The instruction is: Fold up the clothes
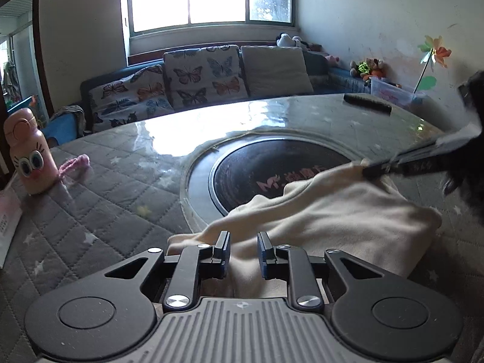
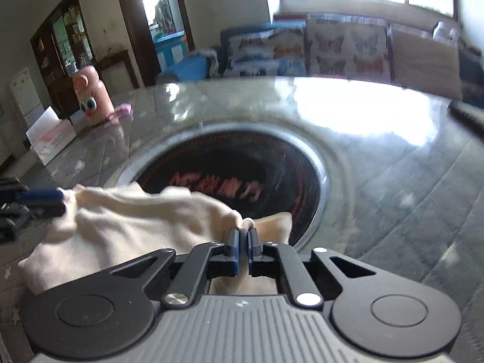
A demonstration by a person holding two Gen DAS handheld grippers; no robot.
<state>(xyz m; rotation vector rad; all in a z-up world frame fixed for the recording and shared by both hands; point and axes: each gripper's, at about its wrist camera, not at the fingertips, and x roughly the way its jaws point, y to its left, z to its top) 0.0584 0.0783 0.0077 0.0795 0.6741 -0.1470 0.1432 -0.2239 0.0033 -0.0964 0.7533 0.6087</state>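
Note:
A cream garment (image 1: 332,211) lies rumpled on the quilted grey table, partly over the round black inset. My left gripper (image 1: 243,242) is open, its jaws a little apart just above the garment's near edge, holding nothing. It also shows at the left of the right wrist view (image 2: 45,202), beside the cloth. My right gripper (image 2: 243,236) is shut on a pinched corner of the cream garment (image 2: 136,220) and lifts it. In the left wrist view its fingers (image 1: 381,168) come in from the right, gripping the cloth's far corner.
A round black inset (image 1: 272,166) with red lettering sits in the table's middle. A pink cartoon bottle (image 1: 28,154) and a pink cord (image 1: 75,166) stand at the left. A dark flat object (image 1: 367,103) lies at the far right edge. A white box (image 2: 50,136) sits at the left.

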